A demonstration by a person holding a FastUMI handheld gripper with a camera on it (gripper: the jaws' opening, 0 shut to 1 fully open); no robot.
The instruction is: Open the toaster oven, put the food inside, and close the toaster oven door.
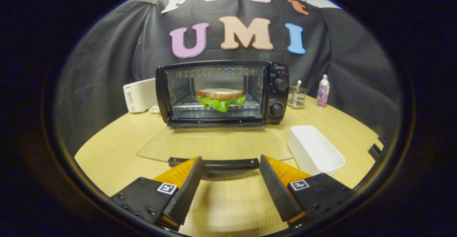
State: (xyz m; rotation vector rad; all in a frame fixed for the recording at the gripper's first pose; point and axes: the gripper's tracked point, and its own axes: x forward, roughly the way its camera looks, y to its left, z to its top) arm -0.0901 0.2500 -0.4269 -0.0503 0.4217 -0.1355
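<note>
A black toaster oven (275, 87) stands on the wooden table straight ahead, its glass door (214, 142) folded down flat toward me. A sandwich (219, 97) of bread with green lettuce lies on the rack inside. The door's black handle (228, 165) runs crosswise just beyond and between my fingertips. My gripper (231, 165) is open, fingers spread wide to either side of the handle's middle, touching nothing that I can tell.
An empty white rectangular tub (314, 149) sits right of the open door, near my right finger. A white toaster (139, 95) stands left of the oven. A clear holder (297, 97) and a small bottle (323, 90) stand at the back right.
</note>
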